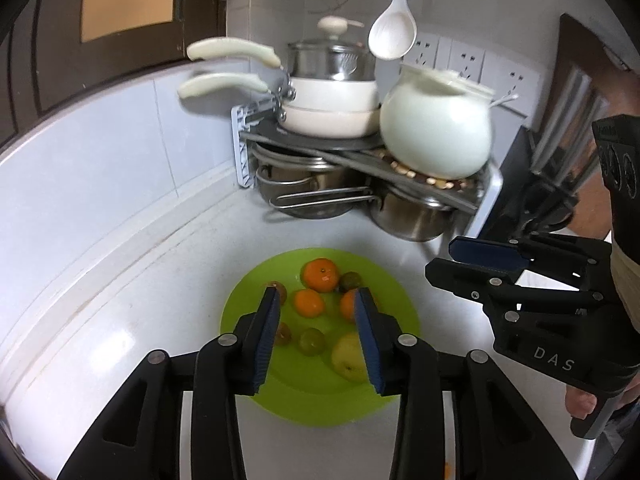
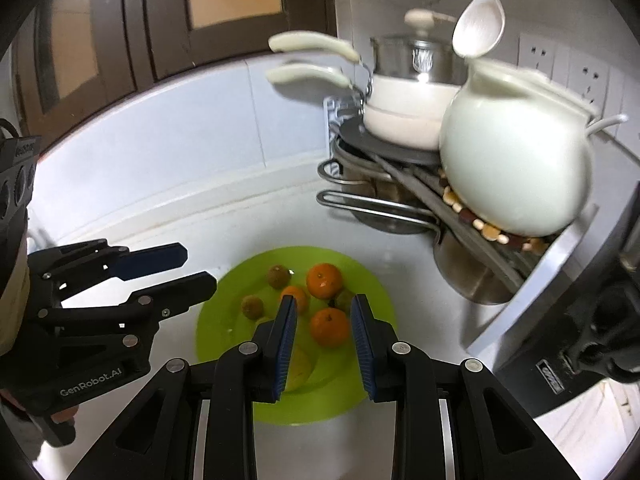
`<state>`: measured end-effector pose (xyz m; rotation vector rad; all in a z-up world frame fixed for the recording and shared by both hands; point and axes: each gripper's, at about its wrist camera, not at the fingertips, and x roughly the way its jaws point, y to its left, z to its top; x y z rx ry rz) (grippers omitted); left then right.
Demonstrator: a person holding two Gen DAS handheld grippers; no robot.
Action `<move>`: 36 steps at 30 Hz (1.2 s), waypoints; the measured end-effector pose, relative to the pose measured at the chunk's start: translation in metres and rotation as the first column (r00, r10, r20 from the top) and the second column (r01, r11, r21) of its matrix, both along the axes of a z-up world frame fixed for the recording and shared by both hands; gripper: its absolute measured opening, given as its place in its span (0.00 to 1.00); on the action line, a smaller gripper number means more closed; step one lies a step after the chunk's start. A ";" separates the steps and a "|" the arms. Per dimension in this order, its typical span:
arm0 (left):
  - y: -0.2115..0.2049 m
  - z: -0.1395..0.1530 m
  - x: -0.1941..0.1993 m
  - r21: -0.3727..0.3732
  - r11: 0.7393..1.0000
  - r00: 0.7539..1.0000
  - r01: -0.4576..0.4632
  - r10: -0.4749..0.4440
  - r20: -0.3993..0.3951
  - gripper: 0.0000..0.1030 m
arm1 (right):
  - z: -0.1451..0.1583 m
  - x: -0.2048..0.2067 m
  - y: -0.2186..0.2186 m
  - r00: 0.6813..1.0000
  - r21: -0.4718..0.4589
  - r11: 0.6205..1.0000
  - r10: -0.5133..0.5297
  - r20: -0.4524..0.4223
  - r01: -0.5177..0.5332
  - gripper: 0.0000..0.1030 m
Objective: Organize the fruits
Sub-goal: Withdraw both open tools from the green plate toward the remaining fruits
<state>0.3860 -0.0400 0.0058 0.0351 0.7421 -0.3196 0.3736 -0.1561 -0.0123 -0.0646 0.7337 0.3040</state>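
A lime green plate [image 1: 256,300] [image 2: 224,320] lies on the white counter and holds three oranges [image 1: 320,275] [image 2: 329,326], several small brownish-green fruits [image 1: 312,341] [image 2: 252,306] and a yellow-green pear [image 1: 347,354] [image 2: 300,364]. My left gripper [image 1: 316,300] is open and empty above the plate; it also shows in the right wrist view [image 2: 192,268]. My right gripper [image 2: 323,307] is open and empty over the plate, with one orange seen between its fingers; it shows at the plate's right in the left wrist view [image 1: 444,260].
A corner rack [image 1: 244,148] behind the plate holds white pans [image 1: 332,108], steel pots [image 1: 412,216] and a round white pot [image 1: 436,128] [image 2: 516,160]. A white spoon [image 1: 394,28] hangs above. A dark appliance [image 2: 580,320] stands at the right.
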 end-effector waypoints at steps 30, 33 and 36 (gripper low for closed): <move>-0.018 0.014 -0.137 -0.003 0.999 0.992 -0.049 0.049 0.117 0.69 | 0.024 -0.123 -0.029 0.995 0.005 1.000 -0.022 0.101 0.022 0.55; -0.021 0.003 -0.146 0.000 0.998 0.991 -0.069 0.068 0.116 0.71 | 0.018 -0.131 -0.034 0.994 -0.009 1.000 -0.028 0.107 0.030 0.59; -0.025 -0.006 -0.153 -0.006 0.997 0.992 -0.076 0.076 0.103 0.73 | 0.012 -0.138 -0.037 0.993 -0.028 0.999 -0.032 0.111 0.035 0.60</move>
